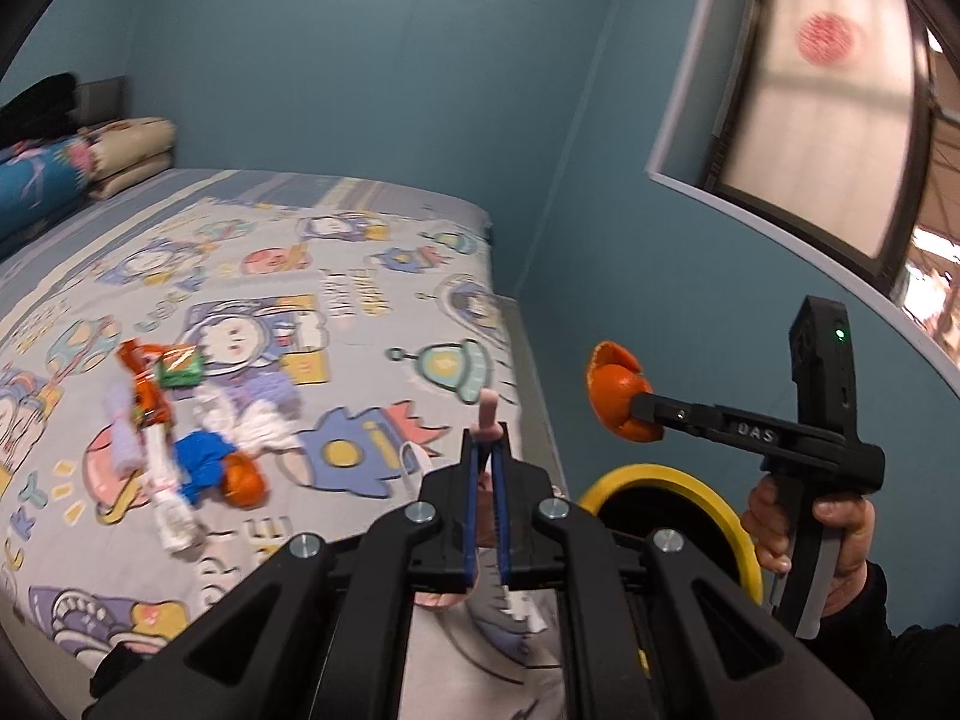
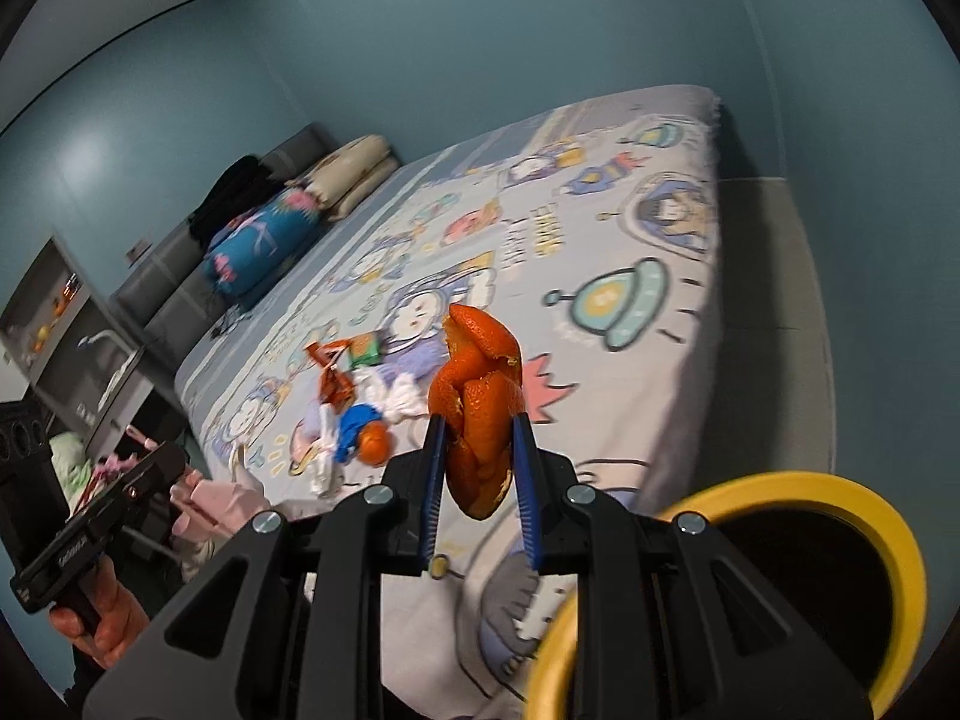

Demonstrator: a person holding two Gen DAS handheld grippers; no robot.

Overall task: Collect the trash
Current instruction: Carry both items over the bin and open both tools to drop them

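Observation:
My right gripper [image 2: 478, 426] is shut on an orange peel [image 2: 480, 402] and holds it in the air above the yellow-rimmed bin [image 2: 864, 498]; the peel also shows in the left wrist view [image 1: 618, 399]. My left gripper [image 1: 487, 438] is shut on a pale pink piece of trash [image 1: 487, 414], held above the bed's near edge, beside the bin [image 1: 672, 474]. A pile of trash lies on the bed: orange wrappers [image 1: 147, 384], a green packet [image 1: 177, 372], white tissue [image 1: 264, 426], a blue scrap [image 1: 201, 456] and another orange peel [image 1: 243, 480].
The bed [image 1: 360, 276] has a cartoon-print sheet, with pillows [image 1: 129, 147] and a blue bolster [image 1: 36, 186] at its head. A blue wall and a window [image 1: 828, 120] stand to the right. Shelves [image 2: 66, 324] stand left of the bed.

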